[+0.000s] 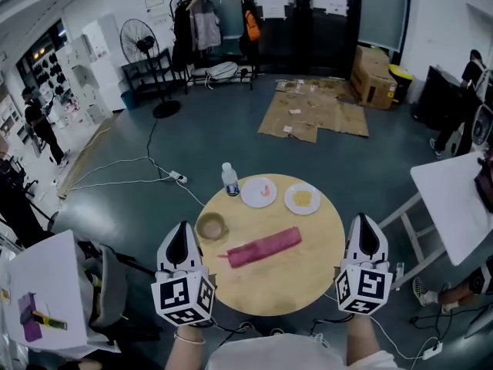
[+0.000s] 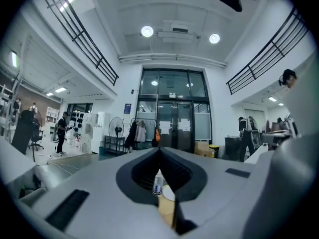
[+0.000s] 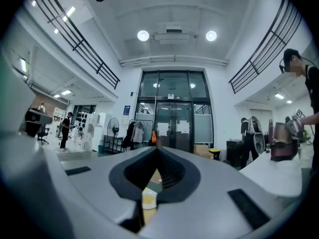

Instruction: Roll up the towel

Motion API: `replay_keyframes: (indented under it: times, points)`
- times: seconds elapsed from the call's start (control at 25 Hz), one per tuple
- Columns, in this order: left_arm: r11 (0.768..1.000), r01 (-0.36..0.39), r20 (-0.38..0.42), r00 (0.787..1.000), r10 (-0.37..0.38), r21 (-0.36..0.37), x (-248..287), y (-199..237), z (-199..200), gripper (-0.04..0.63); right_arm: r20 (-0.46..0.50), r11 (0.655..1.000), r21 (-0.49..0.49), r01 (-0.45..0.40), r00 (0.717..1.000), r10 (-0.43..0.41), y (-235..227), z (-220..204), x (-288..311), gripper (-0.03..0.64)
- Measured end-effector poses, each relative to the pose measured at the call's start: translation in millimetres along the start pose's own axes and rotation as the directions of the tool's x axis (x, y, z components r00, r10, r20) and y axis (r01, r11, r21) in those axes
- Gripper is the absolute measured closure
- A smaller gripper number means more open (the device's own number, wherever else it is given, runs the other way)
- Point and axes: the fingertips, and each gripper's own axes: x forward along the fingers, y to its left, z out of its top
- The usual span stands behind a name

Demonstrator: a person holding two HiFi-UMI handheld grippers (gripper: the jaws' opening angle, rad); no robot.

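Note:
A pink towel [image 1: 264, 247], rolled into a long bundle, lies across the middle of the round wooden table [image 1: 308, 276]. My left gripper [image 1: 180, 241] hovers at the table's left edge, shut and holding nothing, clear of the towel. My right gripper [image 1: 364, 233] hovers at the table's right edge, also shut and empty. Both point level, out over the table. In the left gripper view the closed jaws [image 2: 159, 151] frame a water bottle [image 2: 158, 183]. In the right gripper view the closed jaws [image 3: 158, 151] frame a plate with yellow food [image 3: 148, 199].
On the table's far side stand a water bottle [image 1: 230, 180], a plate with orange food [image 1: 259, 192] and a plate with yellow food [image 1: 302, 199]. A roll of tape [image 1: 211, 227] lies near the left gripper. A white table [image 1: 454, 199] stands to the right, cables on the floor.

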Motion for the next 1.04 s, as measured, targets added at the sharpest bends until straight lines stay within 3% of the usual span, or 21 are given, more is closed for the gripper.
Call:
replay_keyframes:
  times: [0.12, 1.04]
  points:
    - [1.000, 0.018, -0.005, 1.000, -0.018, 0.002, 0.6, -3.3, 0.7, 0.601, -0.012, 0.999, -0.052, 0.007, 1.000, -0.008, 2.5, 3.0, -1.9, 0.618]
    - [0.998, 0.055, -0.055, 0.997, -0.057, -0.042, 7.8, -3.3, -14.7, 0.600, -0.001, 0.999, -0.043, 0.005, 1.000, -0.005, 14.1, 10.8, -8.0, 0.617]
